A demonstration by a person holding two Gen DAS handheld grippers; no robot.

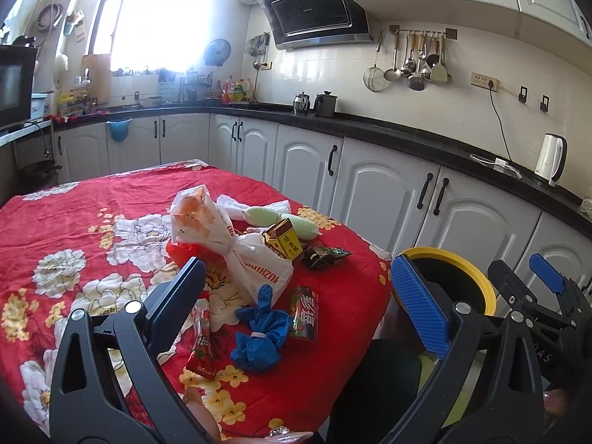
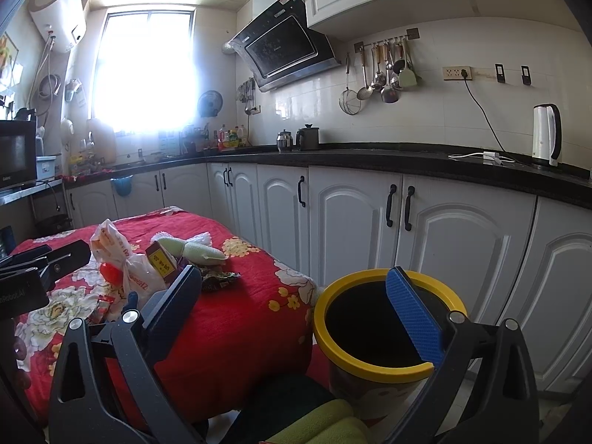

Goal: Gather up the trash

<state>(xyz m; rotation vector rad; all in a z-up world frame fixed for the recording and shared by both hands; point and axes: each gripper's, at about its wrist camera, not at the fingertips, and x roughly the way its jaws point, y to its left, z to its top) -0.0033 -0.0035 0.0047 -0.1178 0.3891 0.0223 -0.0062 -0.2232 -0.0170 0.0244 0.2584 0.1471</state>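
Observation:
Trash lies on the table's red flowered cloth (image 1: 74,240): a knotted white plastic bag (image 1: 229,244), a crumpled blue glove (image 1: 261,333), a red snack wrapper (image 1: 303,312), a red sachet (image 1: 201,340), a yellow-brown carton (image 1: 285,238), a dark wrapper (image 1: 325,257) and green foam netting (image 1: 292,222). My left gripper (image 1: 298,262) hovers open above the glove, holding nothing. A yellow-rimmed bin (image 2: 370,364) stands on the floor off the table's right corner. My right gripper (image 2: 294,273) is open and empty over the bin's near side. The bag (image 2: 122,259) and carton (image 2: 161,261) lie to its left.
White cabinets (image 2: 351,214) under a black counter (image 2: 370,159) run close along the right, behind the bin. A white kettle (image 2: 545,137) stands on the counter. A green cushion (image 2: 314,418) sits low between table and bin. A person's fingers (image 1: 199,410) show at the bottom edge.

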